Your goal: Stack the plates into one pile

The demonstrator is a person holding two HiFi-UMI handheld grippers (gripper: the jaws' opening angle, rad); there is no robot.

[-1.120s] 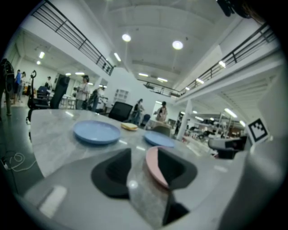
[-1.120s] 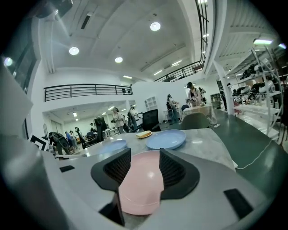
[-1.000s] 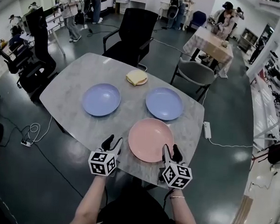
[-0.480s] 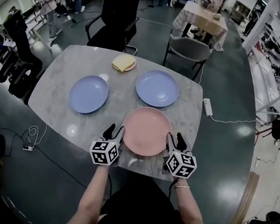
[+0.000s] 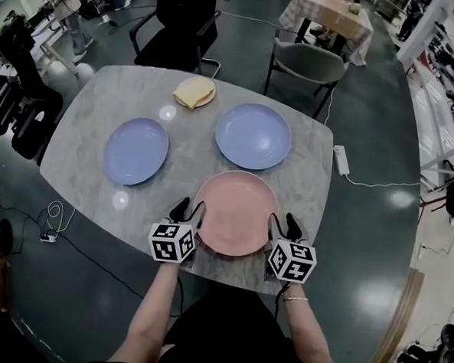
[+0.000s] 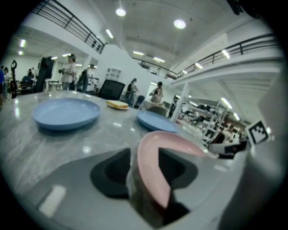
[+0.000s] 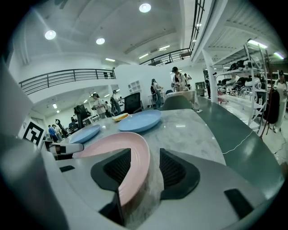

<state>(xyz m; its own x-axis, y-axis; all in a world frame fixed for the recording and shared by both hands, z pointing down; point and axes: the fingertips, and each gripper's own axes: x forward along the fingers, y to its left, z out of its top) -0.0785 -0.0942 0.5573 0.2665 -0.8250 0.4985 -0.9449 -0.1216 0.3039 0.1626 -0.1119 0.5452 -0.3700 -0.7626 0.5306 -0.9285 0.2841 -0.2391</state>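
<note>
Closest to the person, the left gripper [image 5: 188,207] and the right gripper [image 5: 283,219] sit low over the near edge of a grey marble table [image 5: 190,140]. Between them lies the pink plate [image 5: 235,212], round and smooth with a raised rim, flat on the table and close to that near edge. The left rim of the plate is in the gap between the left gripper's jaws, which have just been opening and do not squeeze it. The right rim is between the right gripper's jaws, which stand apart too, with bare table showing beside the rim. Farther back are two blue plates, one on the left [image 5: 135,150] and one on the right [image 5: 253,135], well apart, with bare table between them. Behind them is a small plate with something yellow on it [image 5: 194,93]. Past the far edge stand a black chair [image 5: 179,20] and a grey chair [image 5: 307,63] on a shiny dark floor [image 5: 378,224]. A white power strip [image 5: 340,159] lies on the floor to the right.
</note>
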